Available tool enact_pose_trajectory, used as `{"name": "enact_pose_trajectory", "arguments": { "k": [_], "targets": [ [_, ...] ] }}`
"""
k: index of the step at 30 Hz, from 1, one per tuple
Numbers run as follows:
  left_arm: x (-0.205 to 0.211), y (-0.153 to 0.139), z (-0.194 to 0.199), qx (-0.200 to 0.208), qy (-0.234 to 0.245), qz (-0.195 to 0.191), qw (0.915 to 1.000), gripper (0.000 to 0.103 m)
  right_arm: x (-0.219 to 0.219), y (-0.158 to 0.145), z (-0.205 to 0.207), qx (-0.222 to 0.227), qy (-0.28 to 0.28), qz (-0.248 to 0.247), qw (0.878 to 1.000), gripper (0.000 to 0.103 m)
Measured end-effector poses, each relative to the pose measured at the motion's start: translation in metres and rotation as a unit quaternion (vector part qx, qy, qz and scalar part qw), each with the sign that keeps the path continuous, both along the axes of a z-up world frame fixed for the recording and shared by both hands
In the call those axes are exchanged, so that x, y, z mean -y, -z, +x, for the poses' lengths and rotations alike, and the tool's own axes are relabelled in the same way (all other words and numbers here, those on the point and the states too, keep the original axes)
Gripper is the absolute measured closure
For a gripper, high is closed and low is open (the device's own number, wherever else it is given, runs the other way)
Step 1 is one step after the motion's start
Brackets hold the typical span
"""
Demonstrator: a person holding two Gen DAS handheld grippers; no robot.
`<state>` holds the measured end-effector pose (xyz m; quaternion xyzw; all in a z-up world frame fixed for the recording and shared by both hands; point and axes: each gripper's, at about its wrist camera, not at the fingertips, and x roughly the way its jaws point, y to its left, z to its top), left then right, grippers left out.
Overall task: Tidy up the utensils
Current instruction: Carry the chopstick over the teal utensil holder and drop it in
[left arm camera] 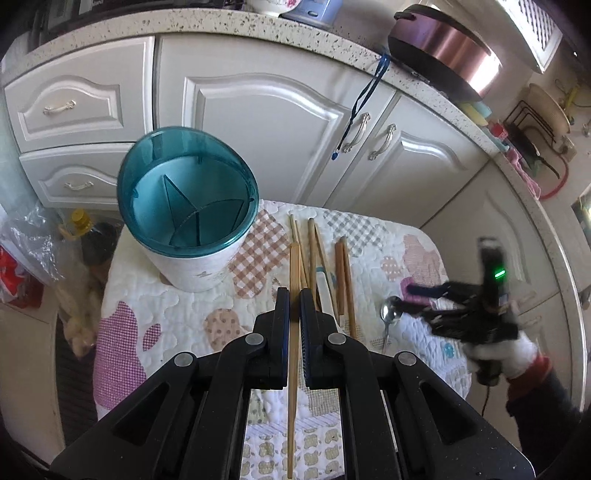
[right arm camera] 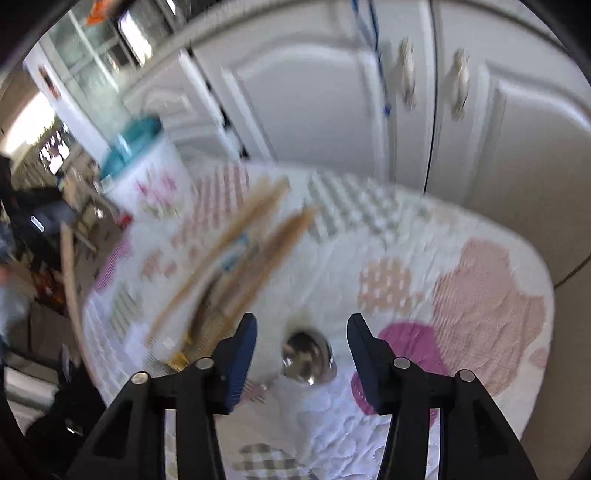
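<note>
My left gripper (left arm camera: 294, 295) is shut on a wooden chopstick (left arm camera: 294, 266) and holds it above the quilted table mat (left arm camera: 173, 317). A white utensil holder (left arm camera: 186, 206) with a teal rim and inner dividers stands on the mat to the left and beyond. Several more chopsticks (left arm camera: 325, 258) lie on the mat just right of the held one. A metal spoon (left arm camera: 391, 313) lies farther right. My right gripper (right arm camera: 301, 341) is open, its fingers either side of the spoon bowl (right arm camera: 308, 356), slightly above it. The right wrist view is blurred; the holder (right arm camera: 147, 173) and chopsticks (right arm camera: 236, 254) show there.
White cabinet doors (left arm camera: 266, 122) with metal handles stand behind the table under a speckled counter (left arm camera: 207, 26) carrying a pot (left arm camera: 443, 48). Plastic bags and an oil bottle (left arm camera: 79, 225) sit on the floor at left. A blue cord (left arm camera: 364, 96) hangs from the counter.
</note>
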<state>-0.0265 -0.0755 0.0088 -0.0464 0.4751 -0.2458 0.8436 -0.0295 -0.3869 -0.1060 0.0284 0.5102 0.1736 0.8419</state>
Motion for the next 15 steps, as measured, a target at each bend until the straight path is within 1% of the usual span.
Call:
{"name": "enact_pose_trajectory", "arguments": {
  "k": [2,3,4,5,6,8,11,15],
  "targets": [
    [-0.003,-0.004,-0.002,0.004,-0.004,0.0,1.0,0.099,-0.003,0.018,0.002,-0.017,-0.004,-0.005,1.0,0.08],
    [-0.004,-0.007,-0.002,0.007,-0.007,0.0,1.0,0.099,-0.001,0.028,0.004,-0.027,0.002,-0.001,1.0,0.084],
    [-0.006,-0.01,-0.002,0.009,-0.01,-0.001,0.9999,0.099,0.0,0.031,0.003,-0.023,0.008,0.003,1.0,0.091],
    [-0.008,-0.013,-0.002,0.01,-0.013,-0.004,0.9999,0.099,0.004,0.03,0.002,-0.016,0.015,0.018,1.0,0.094],
    [-0.01,-0.018,-0.001,0.013,-0.016,-0.009,0.9997,0.099,0.007,0.03,0.002,-0.026,0.021,0.034,0.999,0.097],
    [-0.016,-0.028,0.002,0.022,-0.023,-0.019,0.9993,0.099,0.011,0.019,-0.001,-0.02,0.022,0.053,0.998,0.099],
    [-0.027,-0.046,0.009,0.044,-0.038,-0.028,0.9979,0.099,0.011,-0.008,-0.007,0.0,0.013,0.053,0.998,0.1],
    [-0.044,-0.074,0.024,0.075,-0.068,-0.04,0.9941,0.099,0.005,-0.049,-0.008,0.032,-0.002,0.053,0.998,0.1]
  ]
}}
